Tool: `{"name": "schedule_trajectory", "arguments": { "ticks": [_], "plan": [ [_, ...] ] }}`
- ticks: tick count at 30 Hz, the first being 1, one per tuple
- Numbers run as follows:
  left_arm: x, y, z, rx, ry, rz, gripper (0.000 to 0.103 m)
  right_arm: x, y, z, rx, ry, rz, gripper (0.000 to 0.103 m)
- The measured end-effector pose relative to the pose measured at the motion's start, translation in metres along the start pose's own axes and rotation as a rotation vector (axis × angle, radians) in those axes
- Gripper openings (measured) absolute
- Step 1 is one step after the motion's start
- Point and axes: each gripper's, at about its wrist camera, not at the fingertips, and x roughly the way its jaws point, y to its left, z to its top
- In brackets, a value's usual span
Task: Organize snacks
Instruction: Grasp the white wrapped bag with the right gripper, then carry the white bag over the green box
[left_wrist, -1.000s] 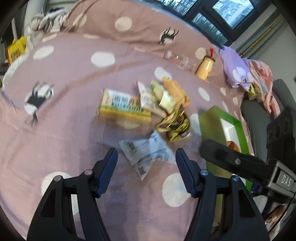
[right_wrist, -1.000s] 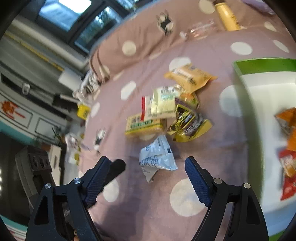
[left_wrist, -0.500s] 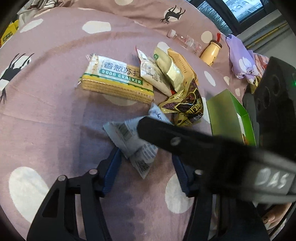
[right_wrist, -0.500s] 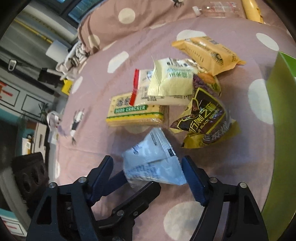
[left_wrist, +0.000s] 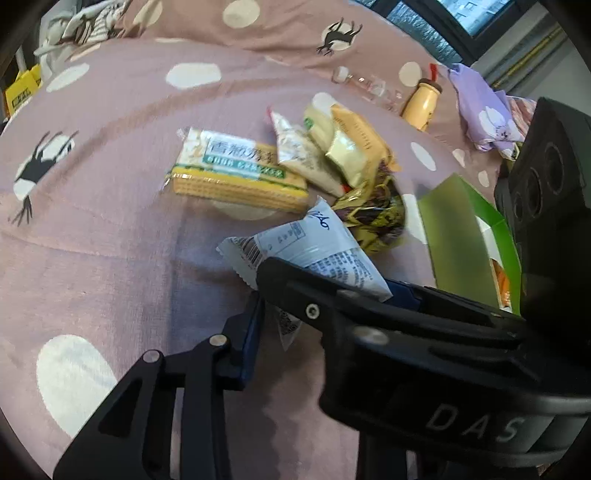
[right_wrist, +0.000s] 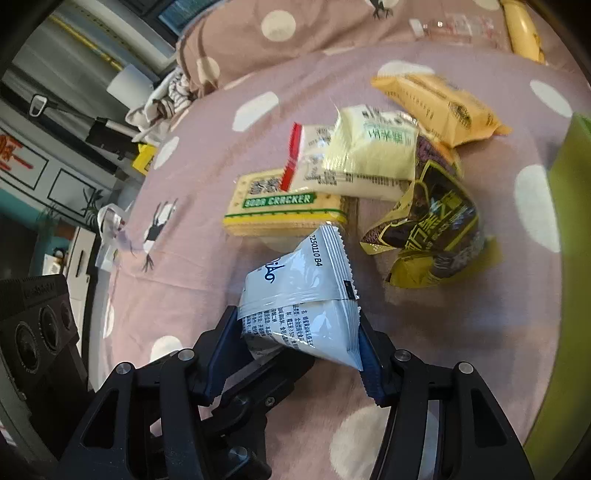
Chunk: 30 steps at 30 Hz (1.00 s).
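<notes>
A white and pale-blue snack packet (right_wrist: 306, 306) sits between the blue pads of my right gripper (right_wrist: 295, 347), which is shut on its near end; the packet also shows in the left wrist view (left_wrist: 306, 247). My left gripper (left_wrist: 317, 306) lies right under it, its left finger (left_wrist: 251, 332) visible, its right finger hidden behind the right gripper's black arm. Beyond lie a soda cracker pack (right_wrist: 284, 206), a cream packet (right_wrist: 369, 155), an orange packet (right_wrist: 439, 107) and a dark gold bag (right_wrist: 432, 236).
A green box (left_wrist: 465, 236) holding snacks stands at the right; its green edge (right_wrist: 565, 184) shows in the right wrist view. A yellow bottle (left_wrist: 421, 103), a clear bottle (left_wrist: 365, 85) and a purple cloth (left_wrist: 484, 107) lie at the far right. Everything rests on a pink dotted blanket (left_wrist: 110, 229).
Both grippers have moved forward to the white packet. My right gripper has shut on it. The right gripper's arm now crosses the left wrist view.
</notes>
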Motion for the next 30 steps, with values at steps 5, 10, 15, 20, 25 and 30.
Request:
{"name": "schedule_trajectory", "arguments": {
  "ticks": [5,10,15,20,25,30],
  "plan": [
    [-0.022,-0.019,0.001,0.053,-0.051,-0.001,0.028,-0.030,0.007,-0.005,-0.013,-0.071,-0.004,0.061],
    [-0.032,-0.040,-0.004,0.102,-0.071,-0.006,0.028,-0.057,0.007,-0.014,-0.013,-0.127,-0.012,0.061],
    [-0.038,-0.062,-0.012,0.147,-0.078,-0.020,0.028,-0.079,0.002,-0.025,0.006,-0.170,-0.029,0.061],
    [-0.056,-0.097,-0.016,0.226,-0.116,-0.054,0.028,-0.112,-0.004,-0.035,0.020,-0.240,-0.051,0.061],
    [-0.070,-0.134,-0.017,0.306,-0.150,-0.100,0.028,-0.160,-0.016,-0.045,0.044,-0.340,-0.085,0.061],
    [-0.069,-0.176,-0.020,0.391,-0.144,-0.138,0.028,-0.195,-0.041,-0.059,0.105,-0.414,-0.113,0.061]
  ]
}}
